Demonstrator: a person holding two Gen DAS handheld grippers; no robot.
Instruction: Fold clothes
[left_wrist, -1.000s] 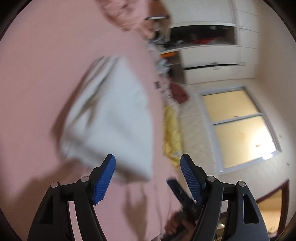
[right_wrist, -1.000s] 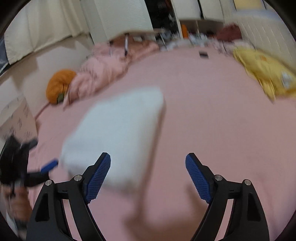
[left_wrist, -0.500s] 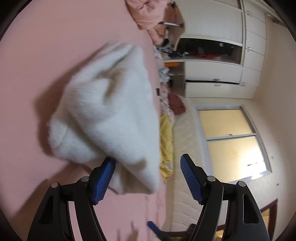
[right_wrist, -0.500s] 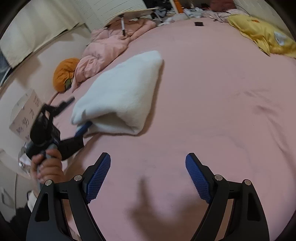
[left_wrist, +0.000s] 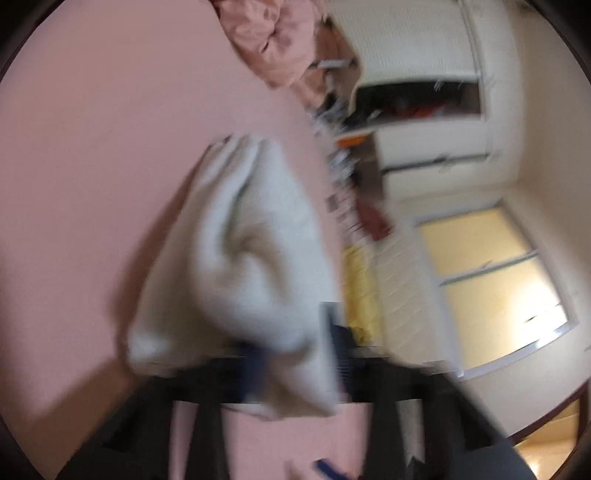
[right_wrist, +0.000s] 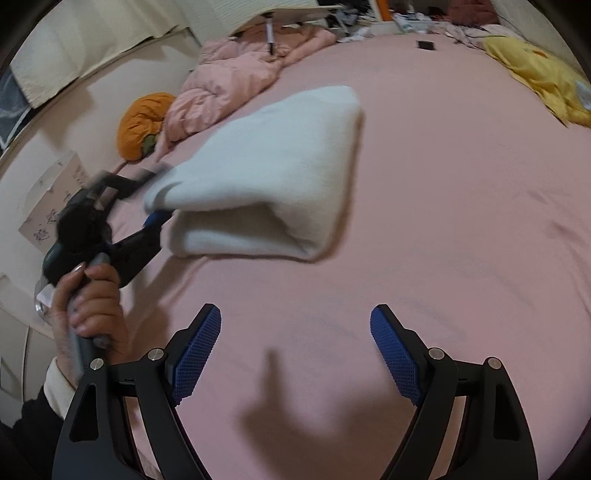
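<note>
A folded white garment (right_wrist: 266, 173) lies on the pink bed (right_wrist: 443, 229), toward the left half of the right wrist view, its thick folded edge facing the camera. The left gripper (right_wrist: 157, 199), held in a hand (right_wrist: 88, 299) at the left of that view, has just been closing, and its fingers are clamped on the near left corner of the garment, one above the cloth and one below. The left wrist view is heavily blurred, but shows the white cloth bunched right at the gripper's tips. The right gripper (right_wrist: 295, 354) hangs above bare sheet with its blue pads spread wide and nothing between them, well apart from the garment. A crumpled pink quilt (right_wrist: 229, 88) and an orange cushion (right_wrist: 142, 123) sit at the far left of the bed, and a yellow garment (right_wrist: 543, 77) lies at the far right.
</note>
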